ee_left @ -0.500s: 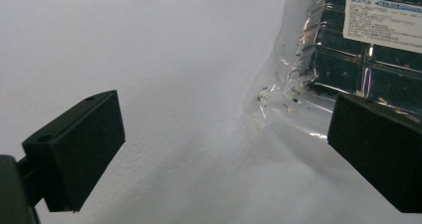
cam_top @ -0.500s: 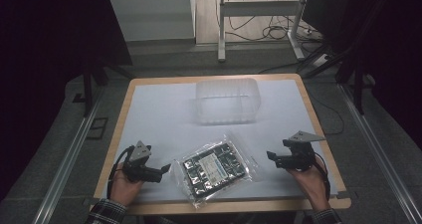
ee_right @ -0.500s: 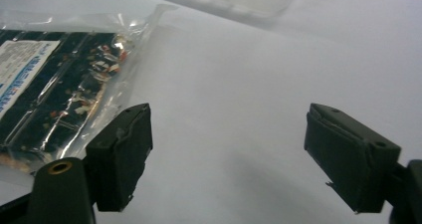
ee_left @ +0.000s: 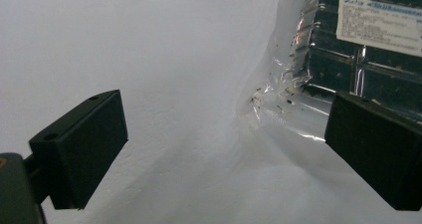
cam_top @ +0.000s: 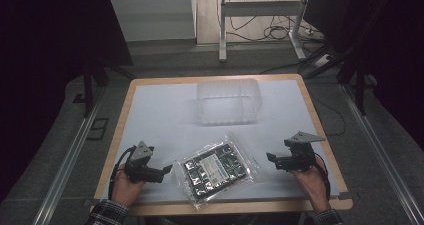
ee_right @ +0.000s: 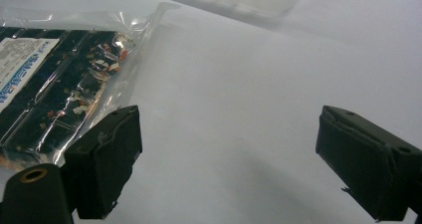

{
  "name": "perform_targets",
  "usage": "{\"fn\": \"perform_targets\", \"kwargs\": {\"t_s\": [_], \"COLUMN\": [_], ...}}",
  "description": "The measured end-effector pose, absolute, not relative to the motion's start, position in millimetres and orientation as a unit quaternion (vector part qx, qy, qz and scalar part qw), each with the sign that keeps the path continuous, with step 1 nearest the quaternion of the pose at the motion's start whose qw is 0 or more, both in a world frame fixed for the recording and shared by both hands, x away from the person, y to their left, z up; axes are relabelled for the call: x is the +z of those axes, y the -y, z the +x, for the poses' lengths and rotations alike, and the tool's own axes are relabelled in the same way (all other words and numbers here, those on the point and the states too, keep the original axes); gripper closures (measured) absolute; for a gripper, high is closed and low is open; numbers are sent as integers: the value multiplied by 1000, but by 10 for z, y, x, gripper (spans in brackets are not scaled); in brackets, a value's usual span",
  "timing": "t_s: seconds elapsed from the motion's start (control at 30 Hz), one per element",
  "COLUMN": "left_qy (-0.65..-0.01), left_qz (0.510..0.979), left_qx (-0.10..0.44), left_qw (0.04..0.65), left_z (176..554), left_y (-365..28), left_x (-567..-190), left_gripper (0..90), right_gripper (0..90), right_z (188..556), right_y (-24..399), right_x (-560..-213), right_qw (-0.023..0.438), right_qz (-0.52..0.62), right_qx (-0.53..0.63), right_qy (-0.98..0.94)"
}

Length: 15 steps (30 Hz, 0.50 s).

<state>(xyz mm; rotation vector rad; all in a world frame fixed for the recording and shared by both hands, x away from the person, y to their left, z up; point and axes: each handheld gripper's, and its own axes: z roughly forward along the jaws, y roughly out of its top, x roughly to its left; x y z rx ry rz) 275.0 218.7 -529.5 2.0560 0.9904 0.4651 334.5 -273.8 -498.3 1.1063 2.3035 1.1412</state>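
Observation:
A clear plastic bag (cam_top: 216,168) holding a dark tray with a white label lies flat near the table's front edge, between both grippers. My left gripper (cam_top: 169,169) sits just left of the bag, open, its jaws wide apart with nothing between them; the bag's edge (ee_left: 298,99) lies ahead on the right. My right gripper (cam_top: 270,158) rests a short way to the bag's right, open and empty; the bag (ee_right: 54,79) lies to the left of its jaws. A clear plastic container (cam_top: 229,102) stands at the table's middle back.
The white table top (cam_top: 165,115) has a wooden rim. Cables and metal table legs (cam_top: 222,25) stand on the floor beyond the far edge. Dark rails run along both sides of the table.
Both grippers and the bag stay about where they were; nothing has visibly changed.

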Motion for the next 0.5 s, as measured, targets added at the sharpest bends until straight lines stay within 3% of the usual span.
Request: {"fn": "perform_targets", "kwargs": {"t_s": [0.5], "left_qy": [-391], "left_qz": [815], "left_qx": [194], "left_qw": [382], "left_z": [2713], "left_y": [-2145], "left_x": [-5259], "left_gripper": [34], "right_gripper": [94], "right_z": [3340], "right_y": [2626], "right_x": [-4989], "right_qw": [165], "right_qz": [375], "right_qx": [399], "right_qy": [-820]}}
